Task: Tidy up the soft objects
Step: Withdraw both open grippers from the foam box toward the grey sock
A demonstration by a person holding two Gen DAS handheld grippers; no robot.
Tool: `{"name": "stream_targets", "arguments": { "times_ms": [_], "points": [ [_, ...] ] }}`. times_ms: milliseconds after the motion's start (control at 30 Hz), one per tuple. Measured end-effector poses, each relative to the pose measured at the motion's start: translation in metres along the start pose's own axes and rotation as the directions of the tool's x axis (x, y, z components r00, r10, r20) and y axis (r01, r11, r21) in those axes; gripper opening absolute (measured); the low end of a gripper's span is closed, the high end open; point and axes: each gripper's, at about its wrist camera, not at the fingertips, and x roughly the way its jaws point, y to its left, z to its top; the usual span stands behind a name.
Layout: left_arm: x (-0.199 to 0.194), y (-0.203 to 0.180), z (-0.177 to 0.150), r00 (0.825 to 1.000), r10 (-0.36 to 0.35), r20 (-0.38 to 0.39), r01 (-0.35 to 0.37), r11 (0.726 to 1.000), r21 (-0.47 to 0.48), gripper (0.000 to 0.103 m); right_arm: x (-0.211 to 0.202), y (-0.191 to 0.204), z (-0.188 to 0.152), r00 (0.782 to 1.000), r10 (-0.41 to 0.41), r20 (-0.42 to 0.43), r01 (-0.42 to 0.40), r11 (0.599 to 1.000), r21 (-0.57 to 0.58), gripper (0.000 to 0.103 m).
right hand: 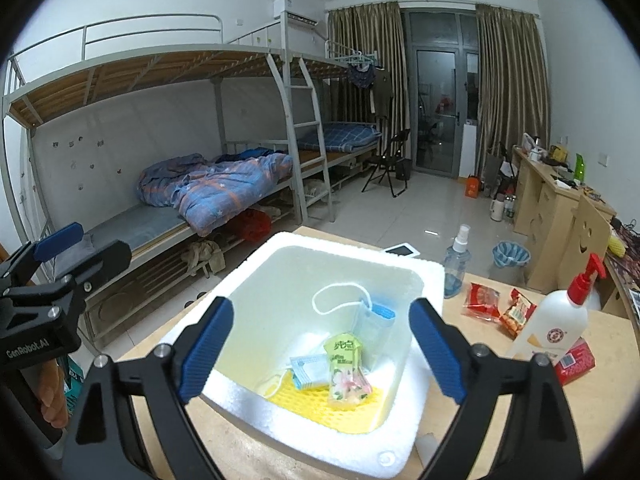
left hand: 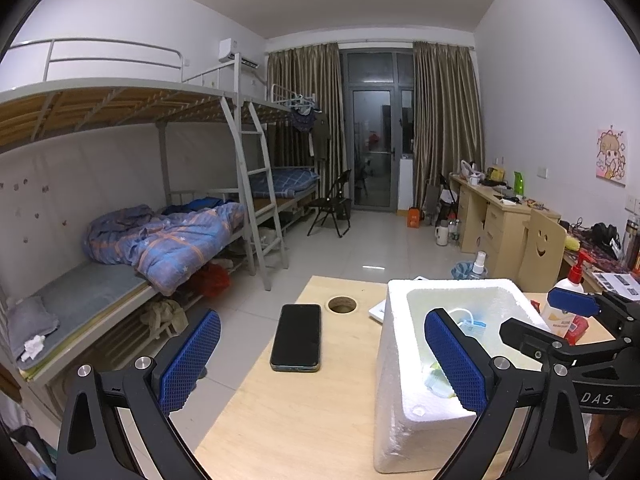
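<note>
Styrofoam forms the white box [right hand: 256, 396] nearest the right gripper [right hand: 322, 354], whose blue-padded fingers [right hand: 206, 346] are spread wide above its open top, holding nothing. Inside the box lie four soft things: a yellow mesh pad [right hand: 320, 404] flat on the bottom, a green tissue pack [right hand: 346, 368] lying on it with its long axis running away from the camera, a folded mask in a wrapper [right hand: 310, 370] just left of the pack, and a blue face mask [right hand: 374, 330] leaning against the far wall, its ear loop curling up and left. The left gripper [left hand: 322, 360] hovers over the wooden worktop [left hand: 288, 420] just left of the box, fingers equally spread and empty. Between them lies one black phone [left hand: 296, 337], long axis pointing away. Right of the box are two red snack packets [right hand: 500, 306], one pump bottle [right hand: 552, 320] and, farther off, one spray bottle [right hand: 457, 264].
</note>
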Motion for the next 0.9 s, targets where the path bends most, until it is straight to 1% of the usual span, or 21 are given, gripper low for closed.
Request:
{"name": "stream_targets", "arguments": {
  "times_ms": [100,233,267,467,633,767,900],
  "points": [
    [0.000,0.000,0.001,1.000,-0.002,0.002,0.002,1.000,0.000,0.102,-0.006,-0.002,-0.001,1.000,-0.002,0.009,0.002,1.000,0.004,0.093],
    [-0.006,-0.006,0.000,1.000,-0.011,0.008,0.011,1.000,0.012,0.102,-0.015,-0.005,-0.003,1.000,-0.012,0.021,0.012,1.000,0.005,0.102],
    [-0.008,-0.007,0.001,1.000,-0.016,0.012,0.015,1.000,0.012,0.102,-0.017,-0.006,-0.004,1.000,-0.014,0.027,0.014,1.000,0.005,0.103],
    [-0.019,-0.015,-0.001,0.999,-0.023,0.023,0.023,1.000,0.013,0.102,-0.031,-0.011,-0.008,0.998,-0.034,0.050,0.033,0.999,0.017,0.103],
    [-0.032,-0.023,-0.004,0.999,-0.031,0.028,0.030,0.999,0.020,0.102,-0.042,-0.015,-0.012,0.998,-0.034,0.061,0.033,0.999,0.021,0.103],
    [-0.041,-0.031,-0.005,0.998,-0.049,0.033,0.048,0.998,0.031,0.102,-0.055,-0.019,-0.015,0.995,-0.055,0.077,0.054,0.998,0.020,0.103],
    [-0.047,-0.044,-0.007,0.996,-0.085,0.031,0.084,0.996,0.041,0.102,-0.070,-0.028,-0.019,0.992,-0.086,0.092,0.083,0.996,0.036,0.103]
  ]
}}
